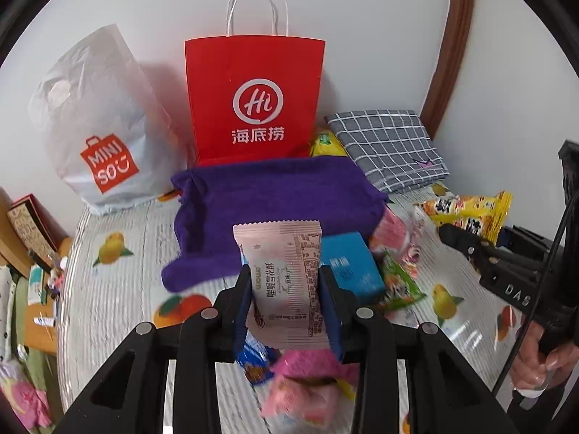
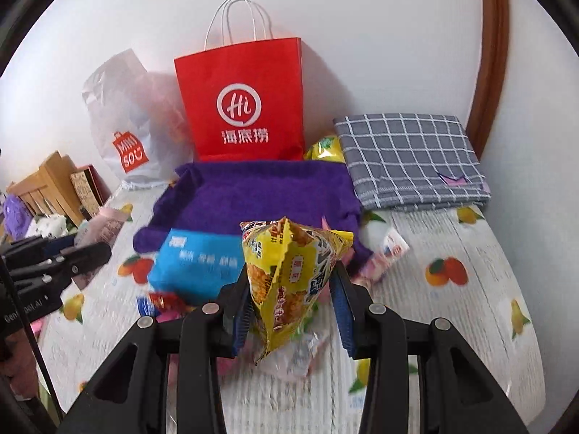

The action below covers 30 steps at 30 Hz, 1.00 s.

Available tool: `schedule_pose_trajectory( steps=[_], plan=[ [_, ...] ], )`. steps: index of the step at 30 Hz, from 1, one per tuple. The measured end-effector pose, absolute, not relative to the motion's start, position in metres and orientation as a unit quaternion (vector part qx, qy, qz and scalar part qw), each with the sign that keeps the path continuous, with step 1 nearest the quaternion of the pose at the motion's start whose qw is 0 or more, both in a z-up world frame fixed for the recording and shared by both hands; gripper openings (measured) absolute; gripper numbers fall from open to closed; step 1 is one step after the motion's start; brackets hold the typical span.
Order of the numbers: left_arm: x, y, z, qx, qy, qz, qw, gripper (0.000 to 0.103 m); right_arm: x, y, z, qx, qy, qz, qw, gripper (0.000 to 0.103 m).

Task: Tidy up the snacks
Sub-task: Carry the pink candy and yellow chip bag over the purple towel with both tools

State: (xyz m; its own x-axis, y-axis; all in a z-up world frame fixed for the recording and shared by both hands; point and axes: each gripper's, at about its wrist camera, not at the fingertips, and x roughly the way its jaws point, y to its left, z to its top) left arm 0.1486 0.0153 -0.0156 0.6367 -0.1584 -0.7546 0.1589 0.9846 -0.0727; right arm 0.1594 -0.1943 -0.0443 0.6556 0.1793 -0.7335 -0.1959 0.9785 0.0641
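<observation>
My left gripper (image 1: 286,302) was clamped on a pale pink packet (image 1: 280,271), held upright above the fruit-print cloth (image 1: 108,289). My right gripper (image 2: 291,311) pinched a yellow snack bag (image 2: 289,275) over the loose snacks. Just beyond both lay the purple towel (image 1: 271,195), with a blue pack (image 2: 195,264) at its near edge. A red paper bag (image 1: 253,101) stood behind the towel, against the wall.

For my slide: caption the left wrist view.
Left gripper clamps a pale pink foil snack packet above a purple towel.
</observation>
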Motion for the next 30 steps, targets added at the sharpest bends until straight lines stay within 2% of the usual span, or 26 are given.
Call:
schedule_pose_trajectory(
  steps=[11,30],
  plan=[
    [0.204,0.019,-0.019,-0.003,0.424,-0.087,0.902,0.033,0.226,-0.181,-0.034,-0.002,0.392,0.126,0.911,0.040],
    [0.284,0.034,-0.050,0.008,0.439,-0.083,0.894,0.033,0.322,-0.175,-0.068,-0.006,0.408,0.119,0.905,0.040]
  ],
)
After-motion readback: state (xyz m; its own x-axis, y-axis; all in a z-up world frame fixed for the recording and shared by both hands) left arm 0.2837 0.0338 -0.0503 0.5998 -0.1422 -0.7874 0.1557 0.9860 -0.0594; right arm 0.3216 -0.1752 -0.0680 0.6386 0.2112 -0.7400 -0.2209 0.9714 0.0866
